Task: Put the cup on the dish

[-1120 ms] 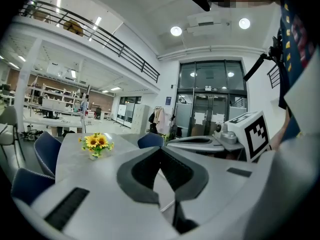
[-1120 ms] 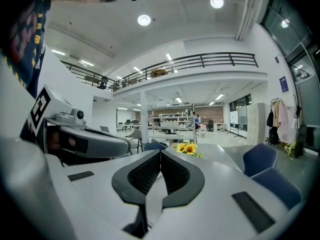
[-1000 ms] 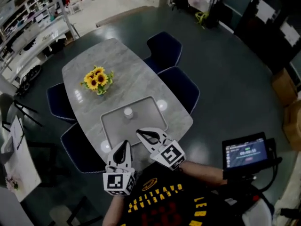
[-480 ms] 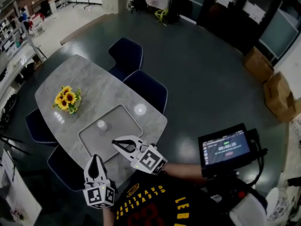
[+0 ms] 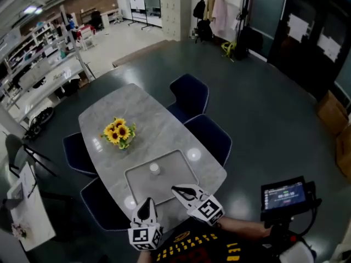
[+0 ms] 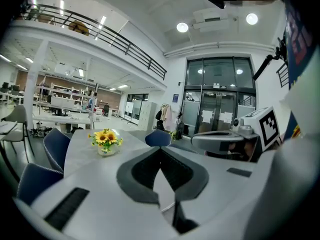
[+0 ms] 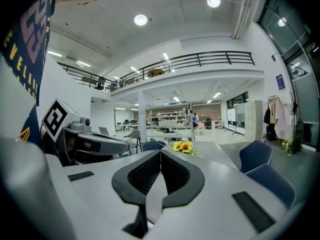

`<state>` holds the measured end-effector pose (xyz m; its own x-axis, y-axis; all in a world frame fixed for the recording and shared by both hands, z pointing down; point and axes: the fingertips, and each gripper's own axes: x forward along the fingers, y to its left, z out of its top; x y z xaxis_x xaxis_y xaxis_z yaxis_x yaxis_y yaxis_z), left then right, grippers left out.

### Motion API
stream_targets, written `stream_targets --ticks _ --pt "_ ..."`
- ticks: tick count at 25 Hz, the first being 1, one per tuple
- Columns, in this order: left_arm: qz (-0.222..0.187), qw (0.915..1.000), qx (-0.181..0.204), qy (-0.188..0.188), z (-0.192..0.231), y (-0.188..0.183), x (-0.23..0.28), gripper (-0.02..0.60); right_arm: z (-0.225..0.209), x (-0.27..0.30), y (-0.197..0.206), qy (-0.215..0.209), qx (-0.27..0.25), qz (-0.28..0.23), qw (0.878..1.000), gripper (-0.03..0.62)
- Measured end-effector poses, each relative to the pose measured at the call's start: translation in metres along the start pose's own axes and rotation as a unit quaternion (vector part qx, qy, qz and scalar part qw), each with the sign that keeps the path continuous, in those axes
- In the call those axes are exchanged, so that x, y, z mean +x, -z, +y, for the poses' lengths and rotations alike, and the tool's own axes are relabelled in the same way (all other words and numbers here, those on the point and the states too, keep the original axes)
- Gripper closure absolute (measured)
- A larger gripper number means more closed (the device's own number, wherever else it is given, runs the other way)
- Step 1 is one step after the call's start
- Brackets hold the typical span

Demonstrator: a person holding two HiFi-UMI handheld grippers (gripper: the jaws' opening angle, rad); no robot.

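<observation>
Cup (image 5: 155, 169) upright on grey tray (image 5: 176, 186), likely the dish, well apart from left gripper (image 5: 146, 203) and right gripper (image 5: 176, 189), jaws shut empty; looks light, rigid, pinchable across sidewall.

The head camera looks steeply down from far above the worktop (image 5: 148, 127). Cameras close behind the left tongs (image 6: 160, 150) and right tongs (image 7: 160, 154) look level across it. All three share the sunflowers (image 5: 119, 132).
</observation>
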<state>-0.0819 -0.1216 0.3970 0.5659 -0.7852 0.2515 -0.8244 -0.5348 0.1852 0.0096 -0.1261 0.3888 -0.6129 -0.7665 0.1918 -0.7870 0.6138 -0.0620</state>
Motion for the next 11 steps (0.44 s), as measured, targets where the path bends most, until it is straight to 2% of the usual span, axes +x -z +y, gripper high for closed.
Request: stream_targets --ticks 5,11 --pt "0.021 0.9997 0.01 0.01 -0.002 0.024 0.023 0.58 -0.021 -0.001 0.027 0.009 0.013 0.005 1.0 0.586" --pt "0.024 0.9994 0.024 0.01 0.024 0.029 0.08 0.58 -0.061 0.044 0.048 0.0 0.028 0.016 0.999 0.586"
